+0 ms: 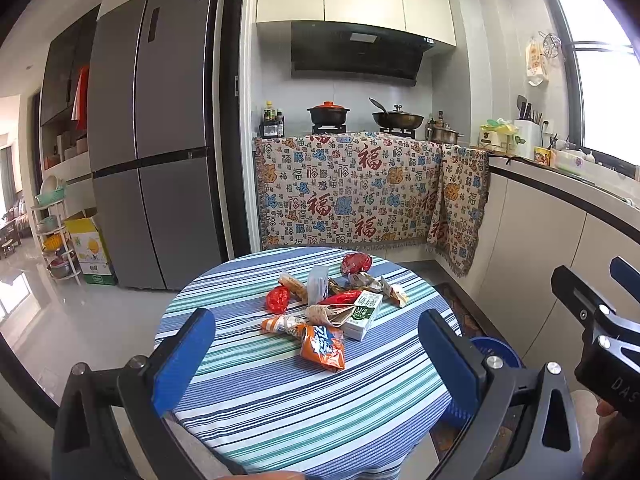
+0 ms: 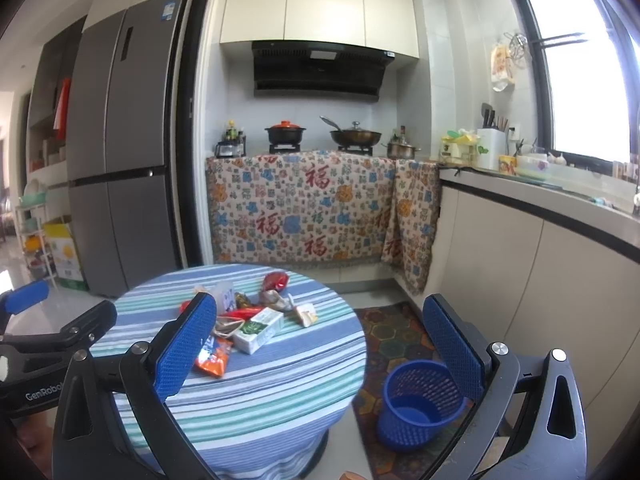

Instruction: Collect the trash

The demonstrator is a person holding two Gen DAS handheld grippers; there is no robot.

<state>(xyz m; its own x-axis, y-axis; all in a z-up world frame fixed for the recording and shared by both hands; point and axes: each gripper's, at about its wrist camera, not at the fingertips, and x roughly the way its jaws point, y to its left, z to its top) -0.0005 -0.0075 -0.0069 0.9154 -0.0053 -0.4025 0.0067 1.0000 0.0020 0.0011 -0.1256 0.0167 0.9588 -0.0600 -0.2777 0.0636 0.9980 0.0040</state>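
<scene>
A pile of trash lies mid-table on a round table with a striped cloth [image 1: 280, 400]: an orange snack bag [image 1: 323, 347], a green-and-white milk carton [image 1: 363, 316], red wrappers [image 1: 277, 298] and several crumpled wrappers. The same pile shows in the right wrist view, with the carton [image 2: 258, 329] and the orange bag [image 2: 212, 358]. A blue mesh bin [image 2: 420, 404] stands on the floor right of the table. My left gripper [image 1: 316, 356] is open and empty above the table's near side. My right gripper [image 2: 320, 344] is open and empty, to the right of the left one.
A grey fridge [image 1: 152, 140] stands at the left. A counter draped in patterned cloth [image 1: 352, 192] holds pots at the back. White cabinets [image 2: 540, 280] run along the right under a window. A patterned rug [image 2: 394, 336] lies under the bin.
</scene>
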